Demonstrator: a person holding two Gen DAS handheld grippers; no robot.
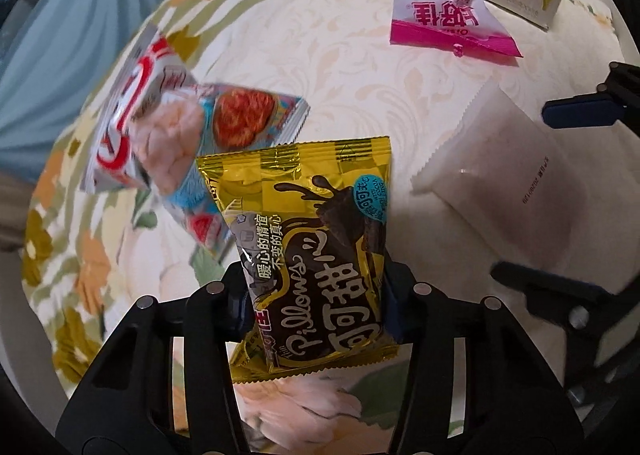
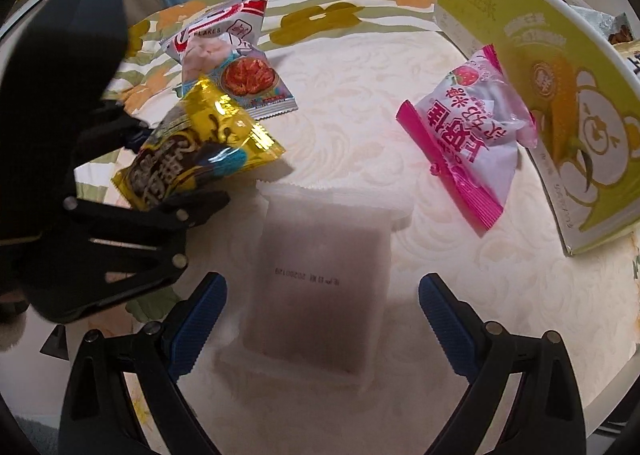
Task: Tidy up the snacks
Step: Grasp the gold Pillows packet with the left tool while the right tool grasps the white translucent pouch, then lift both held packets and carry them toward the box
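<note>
Snacks lie scattered on a round cream embossed tablecloth (image 2: 340, 103): a gold foil chocolate-pillow packet (image 1: 316, 251) is clamped between the black jaws of the left gripper (image 1: 316, 295), with a red, white and blue flakes packet (image 1: 180, 135) at its 10 o'clock. A frosted translucent pouch (image 2: 320, 287) lies flat between the wide-apart blue-padded fingers (image 2: 200, 319) of the right gripper (image 2: 320, 319), which grips nothing. At the pouch's 2 o'clock, a pink and white strawberry candy packet (image 2: 468, 135) leans against a green and white cardboard box (image 2: 580, 115).
</note>
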